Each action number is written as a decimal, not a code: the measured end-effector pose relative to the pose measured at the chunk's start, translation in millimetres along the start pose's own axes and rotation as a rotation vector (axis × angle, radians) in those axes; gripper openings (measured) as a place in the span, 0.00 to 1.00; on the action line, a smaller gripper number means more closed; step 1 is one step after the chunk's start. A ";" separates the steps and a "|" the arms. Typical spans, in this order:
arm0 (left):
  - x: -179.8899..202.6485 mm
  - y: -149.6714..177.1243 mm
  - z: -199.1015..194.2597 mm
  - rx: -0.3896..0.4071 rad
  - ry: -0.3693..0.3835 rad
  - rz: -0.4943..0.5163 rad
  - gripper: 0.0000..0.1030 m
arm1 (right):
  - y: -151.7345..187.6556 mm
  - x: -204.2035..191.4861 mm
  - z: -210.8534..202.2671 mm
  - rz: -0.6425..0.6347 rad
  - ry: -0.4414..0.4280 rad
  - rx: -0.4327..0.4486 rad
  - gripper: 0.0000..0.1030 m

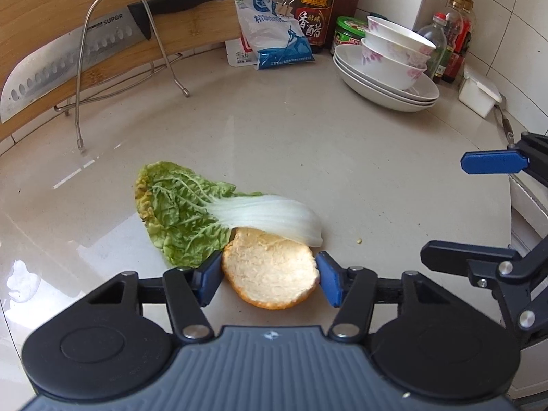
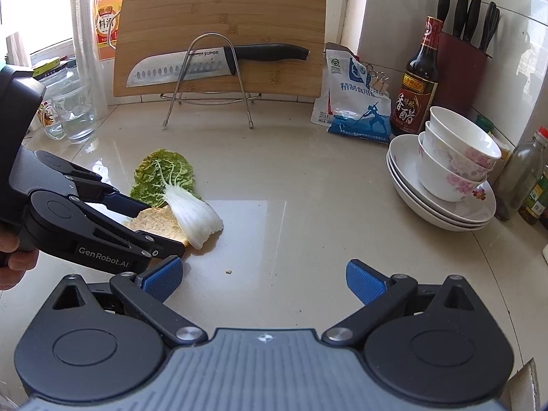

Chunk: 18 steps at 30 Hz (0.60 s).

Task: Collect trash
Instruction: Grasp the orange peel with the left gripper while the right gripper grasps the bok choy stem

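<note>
Daylight is flooding both views brightly, coming from a window (image 2: 37,17) that is blowing out to white left of the cutting board (image 2: 219,30), and it is laying pale streaks and a square glare patch on the glossy table (image 2: 308,178) just right of the cabbage leaf (image 2: 164,178). Shadows are staying soft and short, the leaf casting only a faint one beside itself. The fisheye lens is bending the cutting board and wall tiles (image 1: 507,17) into curves and darkening the corners, while everything is staying sharp, without motion blur.
</note>
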<state>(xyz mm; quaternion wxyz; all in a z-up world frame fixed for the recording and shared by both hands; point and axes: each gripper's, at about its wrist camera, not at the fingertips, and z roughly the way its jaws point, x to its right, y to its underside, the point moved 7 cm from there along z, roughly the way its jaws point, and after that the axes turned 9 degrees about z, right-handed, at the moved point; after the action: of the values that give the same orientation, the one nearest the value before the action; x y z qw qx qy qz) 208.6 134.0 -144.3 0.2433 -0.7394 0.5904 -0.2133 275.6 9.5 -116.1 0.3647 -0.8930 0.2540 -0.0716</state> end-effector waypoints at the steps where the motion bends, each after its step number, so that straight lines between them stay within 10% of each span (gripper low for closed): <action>1: -0.7 0.1 -1.2 0.004 0.005 -0.001 0.52 | -1.5 -1.6 1.2 -0.007 -0.008 -0.002 1.00; 18: -27.6 33.0 -41.4 -0.072 0.089 0.041 0.47 | -28.5 -49.8 48.2 -0.129 -0.204 -0.057 0.97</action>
<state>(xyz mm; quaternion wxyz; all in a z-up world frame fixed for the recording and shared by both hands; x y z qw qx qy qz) 152.4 150.5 -132.5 0.1941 -0.7252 0.6231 -0.2196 259.2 81.6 -128.6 0.3577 -0.9201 0.1595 0.0034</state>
